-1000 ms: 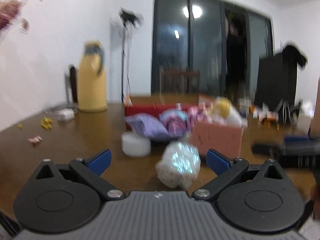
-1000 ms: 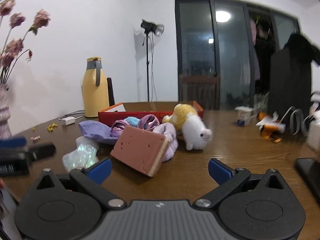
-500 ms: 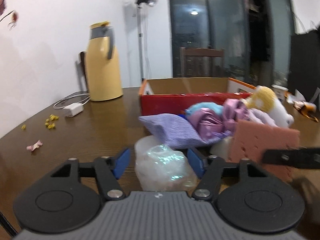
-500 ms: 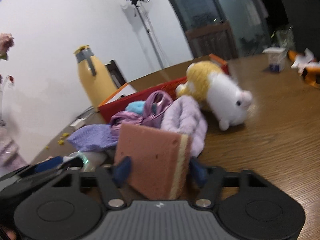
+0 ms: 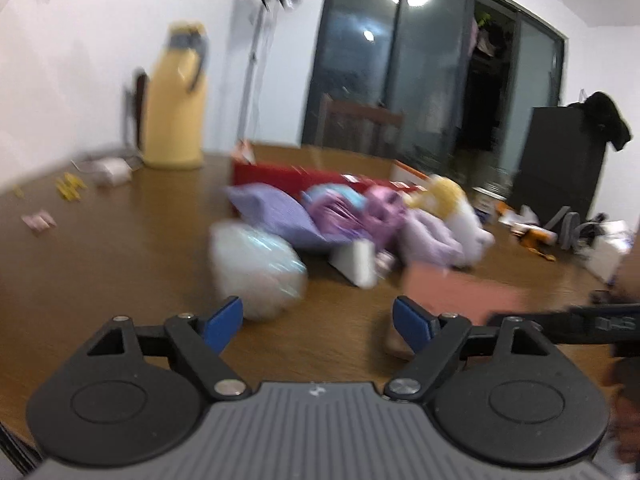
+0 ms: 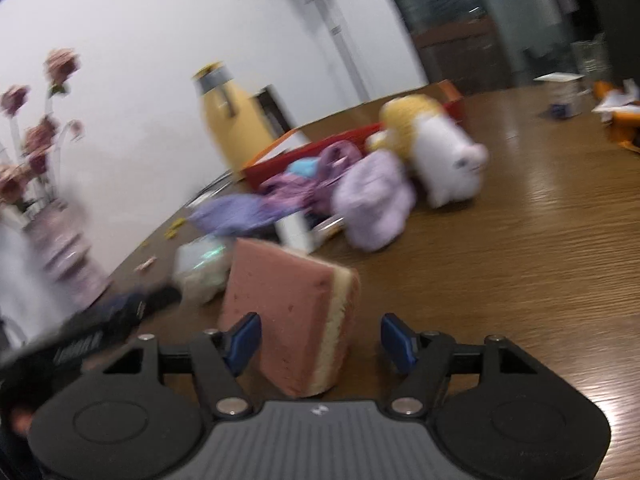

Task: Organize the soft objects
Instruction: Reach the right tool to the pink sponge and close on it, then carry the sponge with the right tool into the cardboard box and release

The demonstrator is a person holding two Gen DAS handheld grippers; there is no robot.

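Observation:
A pile of soft things lies on the wooden table [image 5: 100, 264]: a lilac cloth [image 5: 272, 208], purple fabrics [image 5: 360, 216], a yellow-and-white plush [image 6: 436, 152]. A crinkly iridescent bag [image 5: 256, 264] sits just ahead of my left gripper [image 5: 318, 322], which is open and empty. A pink sponge with a yellow layer [image 6: 288, 312] stands between the fingers of my right gripper [image 6: 320, 342], which is open; the left finger looks close to it, the right one apart.
A red cardboard box [image 5: 288, 174] stands behind the pile. A yellow thermos [image 5: 176, 100] is at the back left, a vase of flowers [image 6: 52, 208] at the left edge. Small clutter [image 5: 536, 232] lies at the far right. A white block [image 5: 356, 262] lies among the pile.
Both grippers were closed around the bag and the sponge half a second ago; both have opened. The left gripper has pulled back and right; the sponge stands nearer the table's front.

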